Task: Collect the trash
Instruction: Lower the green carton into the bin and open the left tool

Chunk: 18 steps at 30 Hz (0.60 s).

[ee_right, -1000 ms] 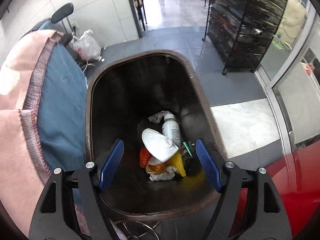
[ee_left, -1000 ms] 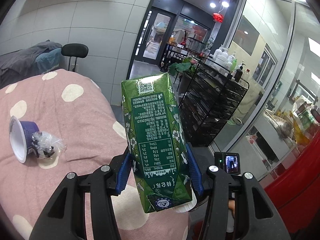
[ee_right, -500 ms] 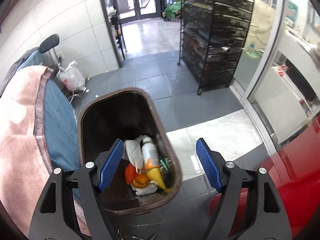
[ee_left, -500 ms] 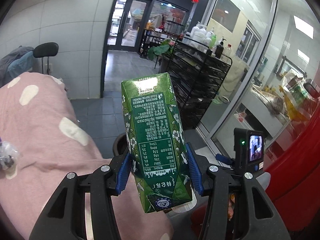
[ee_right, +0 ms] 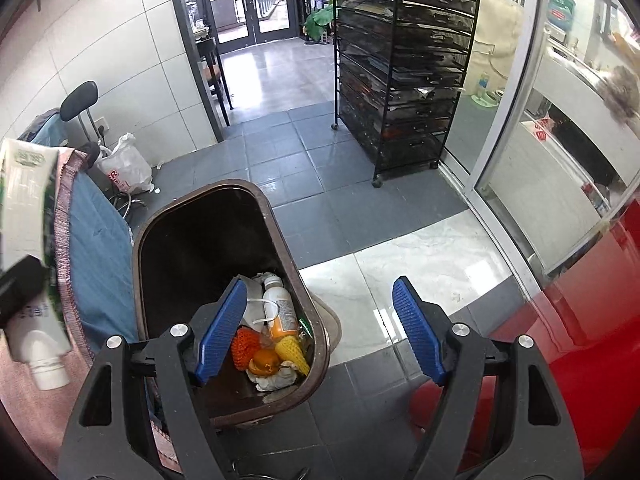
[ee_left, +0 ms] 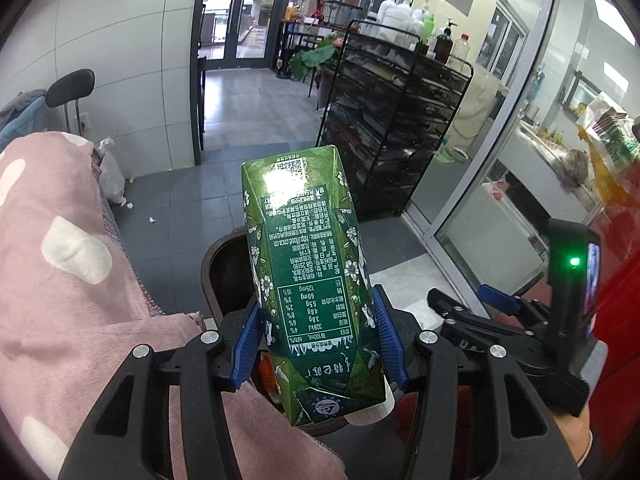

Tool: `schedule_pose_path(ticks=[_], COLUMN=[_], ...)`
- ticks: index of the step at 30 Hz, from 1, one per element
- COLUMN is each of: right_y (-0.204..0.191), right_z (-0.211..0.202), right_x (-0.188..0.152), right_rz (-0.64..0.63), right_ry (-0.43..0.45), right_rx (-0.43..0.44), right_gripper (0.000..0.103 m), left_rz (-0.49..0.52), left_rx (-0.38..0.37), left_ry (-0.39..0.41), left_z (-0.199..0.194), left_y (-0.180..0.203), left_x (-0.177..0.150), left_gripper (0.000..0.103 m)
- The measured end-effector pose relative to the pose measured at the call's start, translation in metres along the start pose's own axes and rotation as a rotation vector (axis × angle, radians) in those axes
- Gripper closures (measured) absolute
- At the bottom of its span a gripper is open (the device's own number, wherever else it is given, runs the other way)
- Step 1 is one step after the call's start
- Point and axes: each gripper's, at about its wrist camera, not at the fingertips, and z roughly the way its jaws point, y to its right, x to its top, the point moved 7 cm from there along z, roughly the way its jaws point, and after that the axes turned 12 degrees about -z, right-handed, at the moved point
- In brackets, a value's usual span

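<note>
Between my left tongs [ee_left: 318, 344] – green drink carton [ee_left: 308, 272], clamped near cap end, hanging above brown trash bin [ee_left: 224, 264] beside pink-covered bench [ee_left: 60, 280]. My right tongs [ee_right: 320, 330] spread wide, gripping nothing, over bin [ee_right: 280, 236] rim – bottle [ee_right: 282, 314], orange scraps inside.

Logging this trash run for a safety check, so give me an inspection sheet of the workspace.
Surface: pink polka-dot cloth beside the bin; grey tile floor.
Job's things: green drink carton, upright; dark brown plastic bin holding a bottle, orange foam net and wrappers.
Clutter: white plastic bag on the floor.
Grippers: left tool shut on the carton; right tool open, empty.
Cables: nothing seen.
Surroundings: black wire rack, glass doors.
</note>
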Motion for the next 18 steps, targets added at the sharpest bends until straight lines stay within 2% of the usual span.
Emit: schedule_pose_path(ticks=[1, 3, 4, 5, 13, 18], right_y=[0.0, 0.002, 0.0, -0.001, -0.009, -0.019], right_z=[0.0, 0.0, -0.002, -0.002, -0.004, -0.008], right_x=[0.0, 0.001, 0.0, 0.0, 0.003, 0.008], right_rz=[0.004, 0.01, 0.01, 0.008, -0.004, -0.022], right_ry=[0.0, 0.003, 0.005, 0.006, 0.009, 0.021], right_rx=[0.001, 0.003, 0.001, 0.0, 0.011, 0.041], right_gripper=[0.028, 0.028, 0.028, 0.028, 0.028, 0.028], left_rz=[0.003, 0.01, 0.012, 0.013, 0.009, 0.003], left_rx=[0.01, 0.019, 0.016, 0.013, -0.031, -0.026], left_ry=[-0.009, -0.017, -0.012, -0.005, 0.032, 0.073], left_z=[0.003, 0.005, 0.004, 0.003, -0.016, -0.032], left_y=[-0.001, -0.002, -0.002, -0.002, 0.0, -0.004], left_x=[-0.001, -0.002, -0.003, -0.003, -0.002, -0.001], left_gripper=[0.051, 0.039, 0.028, 0.022, 0.017, 0.015])
